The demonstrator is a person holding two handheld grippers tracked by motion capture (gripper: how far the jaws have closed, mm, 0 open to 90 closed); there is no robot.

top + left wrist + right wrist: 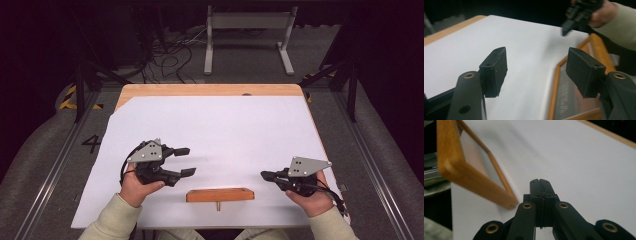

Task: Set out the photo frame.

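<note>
While your left hand-held gripper (184,161) hangs wide open with nothing in it, your right hand-held gripper (265,175) is clamped shut on nothing; the wooden frame (220,195) stands between them near the counter's (210,90) front edge.

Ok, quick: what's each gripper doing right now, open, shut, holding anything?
Left gripper: open, holding nothing, above the white sheet.
Right gripper: shut, nothing between the jaws, beside the wooden frame.
</note>
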